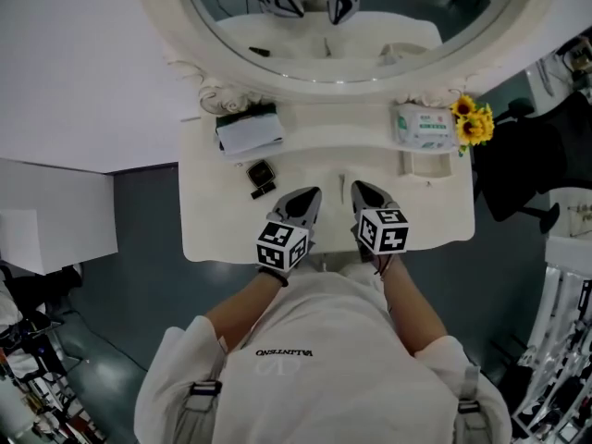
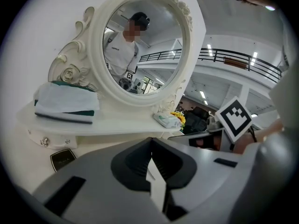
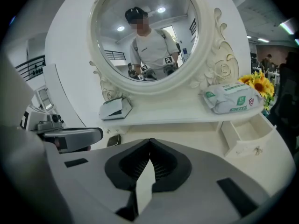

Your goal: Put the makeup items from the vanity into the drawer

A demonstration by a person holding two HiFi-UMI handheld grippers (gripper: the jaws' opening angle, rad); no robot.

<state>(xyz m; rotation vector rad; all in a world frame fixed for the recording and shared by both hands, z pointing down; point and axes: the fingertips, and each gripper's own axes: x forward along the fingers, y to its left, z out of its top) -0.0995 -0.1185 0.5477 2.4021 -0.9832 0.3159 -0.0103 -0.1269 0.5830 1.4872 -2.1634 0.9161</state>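
On the white vanity [image 1: 222, 229] lie a black square compact [image 1: 261, 172] and a small black stick-shaped item [image 1: 263, 191], left of the middle. The compact [image 2: 62, 159] also shows low at the left of the left gripper view. My left gripper [image 1: 310, 195] hovers over the vanity's front middle, just right of these items, with its jaws shut and empty [image 2: 150, 146]. My right gripper [image 1: 363, 191] hangs beside it, also shut with nothing in it [image 3: 150, 143]. A small drawer [image 1: 425, 165] under the right shelf stands open [image 3: 247, 132].
A round mirror [image 1: 351, 26] rises at the back. On the shelf lie a folded white and green cloth [image 1: 248, 132] at the left and a pack of wipes [image 1: 424, 126] at the right, next to sunflowers [image 1: 474, 120]. A thin pale stick [image 1: 341, 184] lies mid-table.
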